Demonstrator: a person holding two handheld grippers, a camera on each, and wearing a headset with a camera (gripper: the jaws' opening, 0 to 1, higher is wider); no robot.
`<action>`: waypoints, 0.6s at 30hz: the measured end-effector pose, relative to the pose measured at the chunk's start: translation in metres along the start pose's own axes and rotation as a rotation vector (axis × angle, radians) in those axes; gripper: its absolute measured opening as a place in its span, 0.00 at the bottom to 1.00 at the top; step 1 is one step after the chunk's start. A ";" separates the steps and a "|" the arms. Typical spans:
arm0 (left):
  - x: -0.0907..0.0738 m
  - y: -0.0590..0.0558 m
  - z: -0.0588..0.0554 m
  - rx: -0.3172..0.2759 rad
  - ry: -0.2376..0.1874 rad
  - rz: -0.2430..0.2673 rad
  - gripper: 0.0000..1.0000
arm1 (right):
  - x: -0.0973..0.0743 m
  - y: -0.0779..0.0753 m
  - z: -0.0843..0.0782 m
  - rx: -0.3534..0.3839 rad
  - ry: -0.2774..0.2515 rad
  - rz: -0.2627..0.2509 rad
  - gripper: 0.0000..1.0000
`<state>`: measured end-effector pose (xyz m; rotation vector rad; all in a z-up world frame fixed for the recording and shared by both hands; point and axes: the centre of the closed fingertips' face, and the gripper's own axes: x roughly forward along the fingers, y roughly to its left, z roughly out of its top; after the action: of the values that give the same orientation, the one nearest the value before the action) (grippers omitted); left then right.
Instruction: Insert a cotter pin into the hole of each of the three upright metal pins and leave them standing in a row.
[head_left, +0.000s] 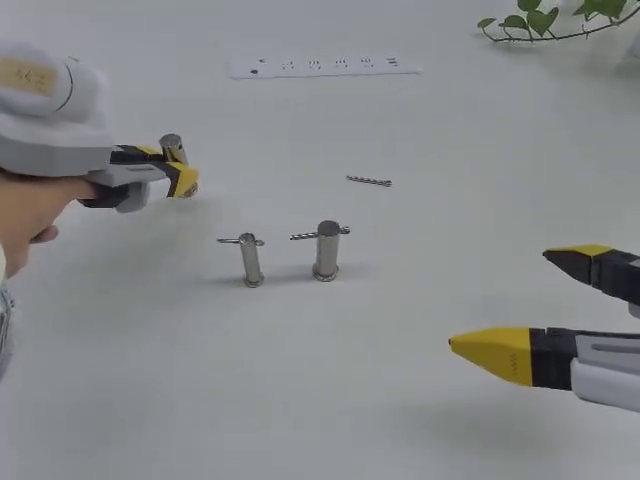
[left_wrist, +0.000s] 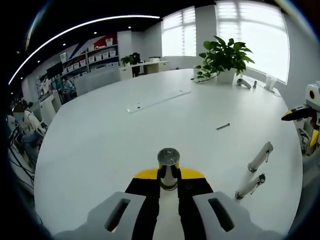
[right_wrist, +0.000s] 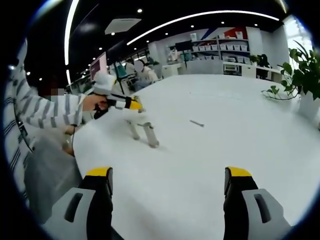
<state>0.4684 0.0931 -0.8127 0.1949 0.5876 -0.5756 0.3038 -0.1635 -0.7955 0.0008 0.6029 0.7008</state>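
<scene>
Two upright metal pins (head_left: 250, 261) (head_left: 327, 250) stand side by side mid-table, each with a cotter pin through its top. My left gripper (head_left: 180, 175) is shut on the third metal pin (head_left: 172, 148), which it holds above the table at the left; its head (left_wrist: 168, 157) rises between the yellow tips. A loose cotter pin (head_left: 369, 181) lies on the table behind the standing pair, also in the left gripper view (left_wrist: 223, 126). My right gripper (head_left: 520, 305) hovers open at the right with nothing between its tips (right_wrist: 167, 175).
A white power strip (head_left: 325, 67) lies at the far side of the white table (head_left: 400, 400). A green plant (head_left: 550, 20) trails at the far right corner. A person's hand (head_left: 30, 205) holds the left gripper.
</scene>
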 end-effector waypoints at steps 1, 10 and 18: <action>-0.006 0.000 -0.001 -0.014 0.005 0.006 0.10 | 0.000 0.000 0.000 0.000 -0.002 0.001 0.94; -0.045 -0.006 -0.002 -0.065 0.001 0.044 0.10 | -0.001 0.004 0.005 -0.008 -0.024 0.017 0.93; -0.081 -0.032 -0.007 -0.100 -0.010 0.080 0.11 | -0.004 0.007 0.009 -0.020 -0.037 0.032 0.93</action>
<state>0.3917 0.1059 -0.7721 0.1206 0.5944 -0.4688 0.3019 -0.1591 -0.7847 0.0053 0.5612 0.7364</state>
